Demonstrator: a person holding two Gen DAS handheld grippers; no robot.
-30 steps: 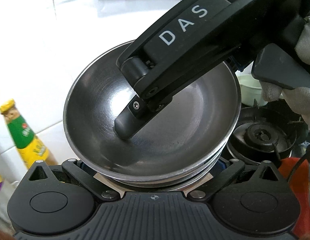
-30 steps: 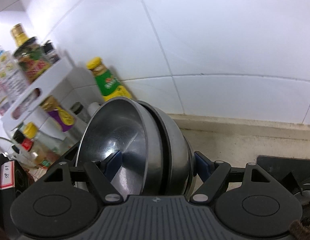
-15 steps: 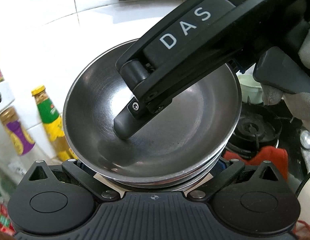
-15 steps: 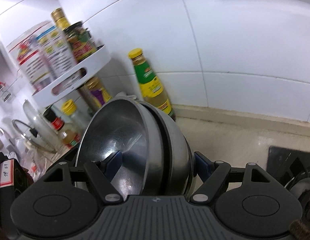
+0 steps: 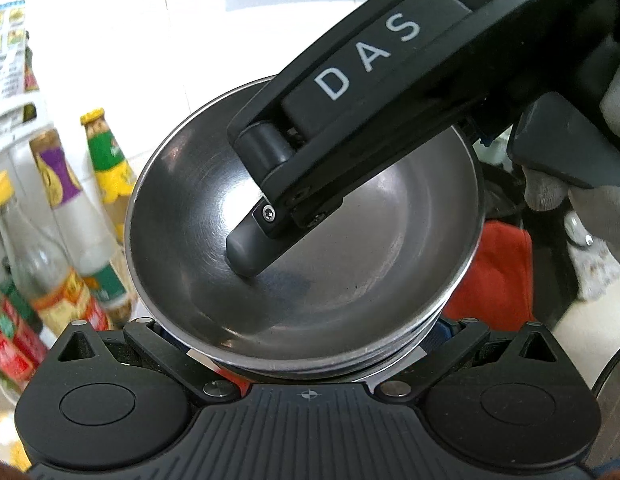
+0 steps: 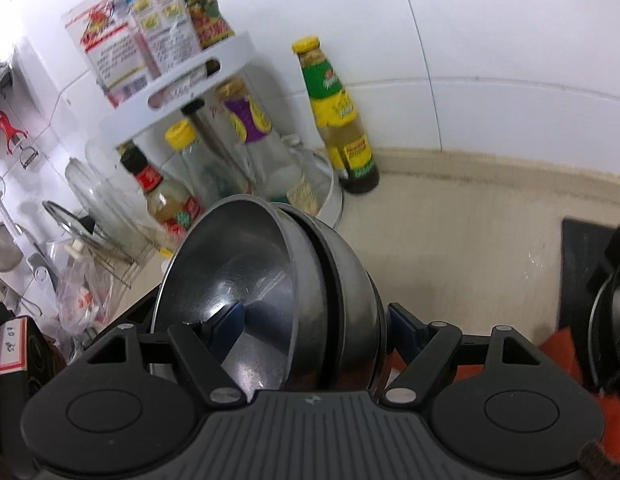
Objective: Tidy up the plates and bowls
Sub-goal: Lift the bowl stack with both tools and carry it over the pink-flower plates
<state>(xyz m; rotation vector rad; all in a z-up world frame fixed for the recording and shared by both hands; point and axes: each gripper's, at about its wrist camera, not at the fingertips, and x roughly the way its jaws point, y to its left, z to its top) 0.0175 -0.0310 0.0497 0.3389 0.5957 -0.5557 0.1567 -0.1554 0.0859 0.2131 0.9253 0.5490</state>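
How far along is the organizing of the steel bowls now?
Done: the steel bowls are nested into one stack. In hand: the right gripper clamps the stack, one finger inside the top bowl; the left gripper is at its rim. Left: setting it down; no storage spot shows.

The stacked bowls [image 6: 269,292] are dull silver steel with grey reflections. The right gripper [image 5: 245,256] is matt black with white "DAS" lettering. At upper centre of the right view, a bottle [image 6: 334,116] has a yellow cap and green-and-yellow label. The wall tiles [image 6: 490,20] are white, the counter [image 6: 450,240] beige. A red cloth [image 5: 494,276] lies at right in the left view.
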